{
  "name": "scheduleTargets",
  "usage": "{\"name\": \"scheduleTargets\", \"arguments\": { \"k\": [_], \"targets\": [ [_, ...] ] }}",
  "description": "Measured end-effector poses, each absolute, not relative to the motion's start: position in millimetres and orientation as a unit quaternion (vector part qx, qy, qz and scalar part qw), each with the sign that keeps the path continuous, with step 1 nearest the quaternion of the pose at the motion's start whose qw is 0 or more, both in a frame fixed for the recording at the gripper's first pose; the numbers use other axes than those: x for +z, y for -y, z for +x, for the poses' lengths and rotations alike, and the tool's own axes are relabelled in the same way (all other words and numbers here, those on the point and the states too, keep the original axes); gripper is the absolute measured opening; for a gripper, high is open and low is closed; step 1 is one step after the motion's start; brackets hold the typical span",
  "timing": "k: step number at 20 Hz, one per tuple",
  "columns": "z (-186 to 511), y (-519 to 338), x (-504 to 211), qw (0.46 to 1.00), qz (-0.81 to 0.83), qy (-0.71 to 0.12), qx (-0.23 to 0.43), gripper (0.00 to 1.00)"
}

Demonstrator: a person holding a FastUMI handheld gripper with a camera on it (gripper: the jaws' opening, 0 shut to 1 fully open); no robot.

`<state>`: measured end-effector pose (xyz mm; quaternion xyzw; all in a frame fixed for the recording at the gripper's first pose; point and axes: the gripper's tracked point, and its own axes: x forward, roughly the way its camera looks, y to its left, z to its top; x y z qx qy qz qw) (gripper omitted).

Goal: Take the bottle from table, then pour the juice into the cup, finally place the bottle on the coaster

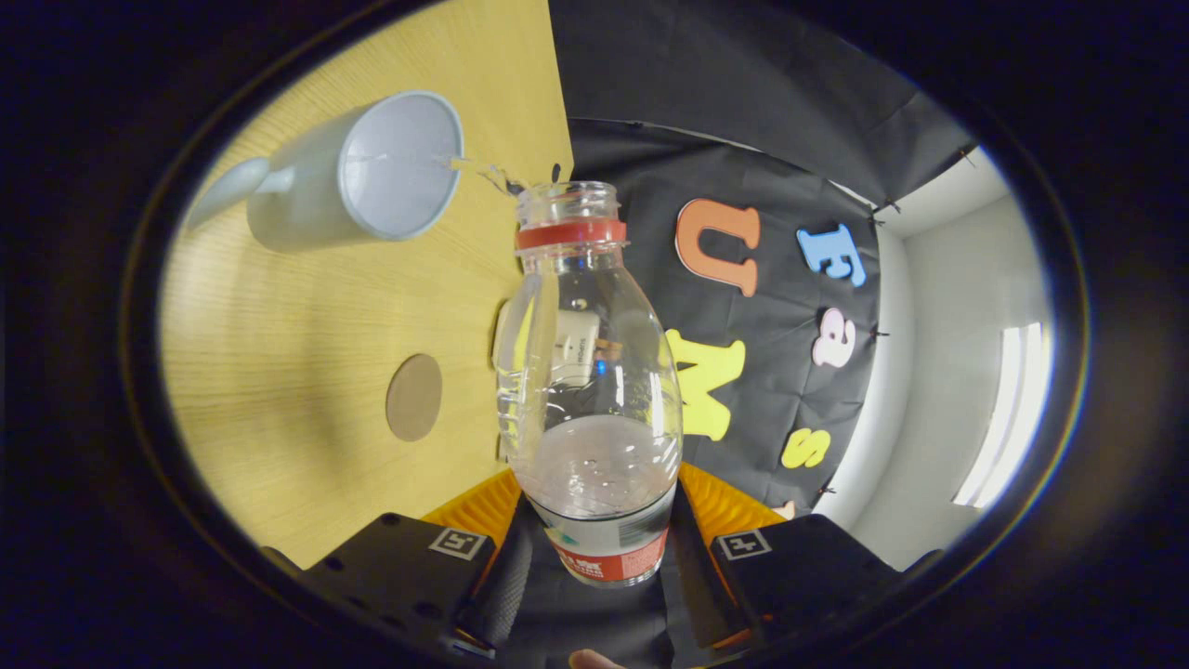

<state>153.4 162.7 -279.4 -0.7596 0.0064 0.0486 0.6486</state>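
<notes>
My gripper [596, 531] is shut on a clear plastic bottle [587, 372] with a red neck ring and no cap; both fingers press on its labelled lower part. The whole view is rolled sideways, so the bottle is tipped. Clear liquid lies low in the bottle, and a thin stream leaves its mouth toward the pale blue cup [372, 172]. That cup, with a handle, stands on the wooden table [307, 316] just beyond the bottle's mouth. A round brown coaster [414, 397] lies flat on the table beside the bottle's body, nearer to me than the cup.
A small white box-like object [576, 346] shows through the bottle, at the table's edge against the black cloth wall. A white wall and a bright window [1008, 409] lie past the cloth.
</notes>
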Motion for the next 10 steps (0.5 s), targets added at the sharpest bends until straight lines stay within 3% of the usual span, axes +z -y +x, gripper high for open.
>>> {"name": "scheduleTargets", "arguments": {
  "k": [10],
  "targets": [
    [154.4,-164.7,-275.8,0.639,-0.768,-0.005,0.051,0.76]
  ]
}}
